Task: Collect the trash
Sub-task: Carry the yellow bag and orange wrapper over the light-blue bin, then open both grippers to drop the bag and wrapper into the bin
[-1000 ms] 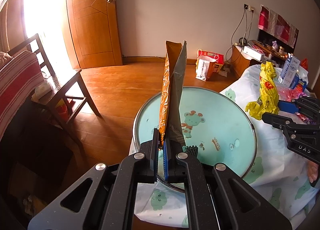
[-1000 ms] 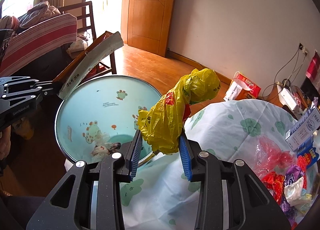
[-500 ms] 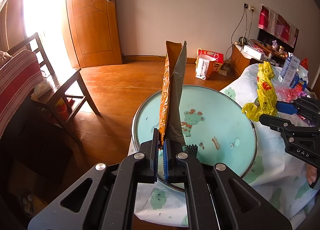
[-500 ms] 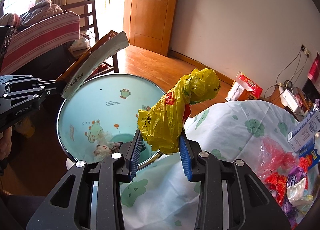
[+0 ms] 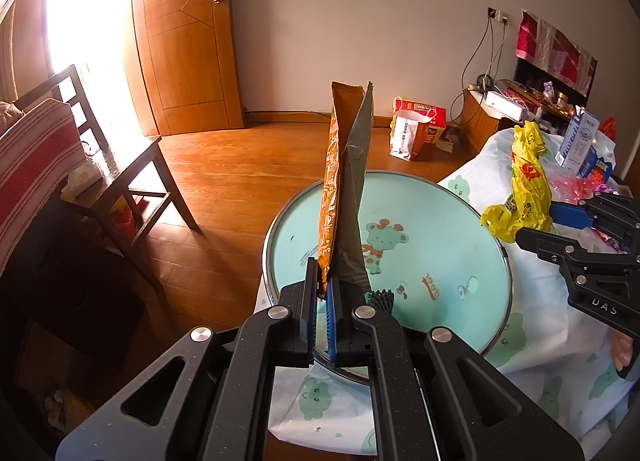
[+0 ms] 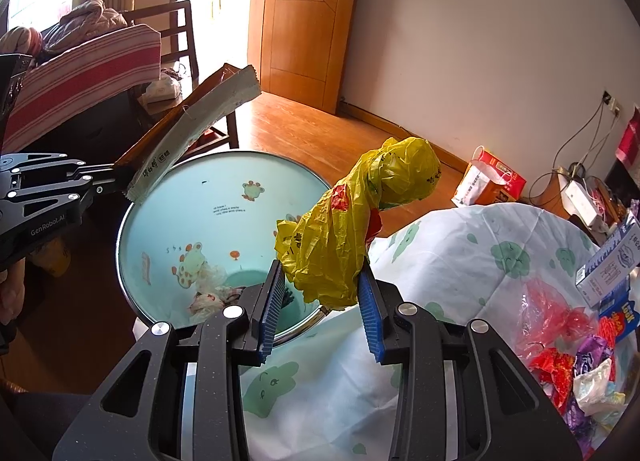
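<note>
My left gripper (image 5: 325,281) is shut on the bottom edge of an orange snack bag (image 5: 348,181), which stands upright over the near rim of a pale blue cartoon basin (image 5: 440,245). In the right wrist view the same bag (image 6: 192,129) slants up from the left gripper (image 6: 108,177) above the basin (image 6: 208,213). My right gripper (image 6: 320,281) is shut on a crumpled yellow plastic bag (image 6: 352,229) at the basin's right rim. That bag (image 5: 524,181) and the right gripper (image 5: 536,225) show at the right of the left wrist view. Crumpled wrappers (image 6: 208,293) lie in the basin's bottom.
The basin rests on a white cloth with green prints (image 6: 460,261). A heap of coloured wrappers (image 6: 576,361) and a milk carton (image 5: 576,141) lie on the cloth to the right. A dark wooden chair (image 5: 132,165) stands left, and a paper bag (image 5: 412,133) sits on the floor.
</note>
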Demonstrator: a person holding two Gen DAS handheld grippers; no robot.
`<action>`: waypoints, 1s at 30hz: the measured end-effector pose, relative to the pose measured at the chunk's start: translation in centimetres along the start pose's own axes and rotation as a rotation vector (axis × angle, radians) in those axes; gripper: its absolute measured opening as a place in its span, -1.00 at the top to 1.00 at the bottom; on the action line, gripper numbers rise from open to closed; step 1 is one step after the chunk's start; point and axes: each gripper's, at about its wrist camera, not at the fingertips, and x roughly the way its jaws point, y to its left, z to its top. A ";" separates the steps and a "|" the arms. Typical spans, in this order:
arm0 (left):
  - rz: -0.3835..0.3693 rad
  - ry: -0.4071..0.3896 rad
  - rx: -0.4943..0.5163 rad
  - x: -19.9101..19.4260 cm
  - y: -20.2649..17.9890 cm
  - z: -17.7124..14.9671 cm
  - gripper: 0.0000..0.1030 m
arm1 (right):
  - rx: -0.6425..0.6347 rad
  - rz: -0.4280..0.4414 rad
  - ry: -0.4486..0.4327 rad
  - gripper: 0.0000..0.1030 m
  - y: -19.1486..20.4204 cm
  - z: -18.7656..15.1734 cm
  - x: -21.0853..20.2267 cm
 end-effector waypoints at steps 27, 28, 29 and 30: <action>-0.012 -0.025 -0.018 -0.3 -0.9 -0.1 -0.08 | -0.032 0.034 -0.019 -0.14 1.3 -0.3 -0.2; -0.011 -0.025 -0.020 -0.4 -0.9 -0.1 -0.11 | -0.024 0.028 -0.016 -0.14 1.2 -0.5 -0.3; -0.008 -0.025 -0.021 -0.3 -0.9 -0.2 -0.17 | -0.019 0.022 -0.014 -0.14 1.1 -0.6 -0.4; -0.006 -0.023 -0.023 -0.2 -0.9 -0.3 -0.27 | -0.014 0.015 -0.013 -0.14 1.0 -0.7 -0.5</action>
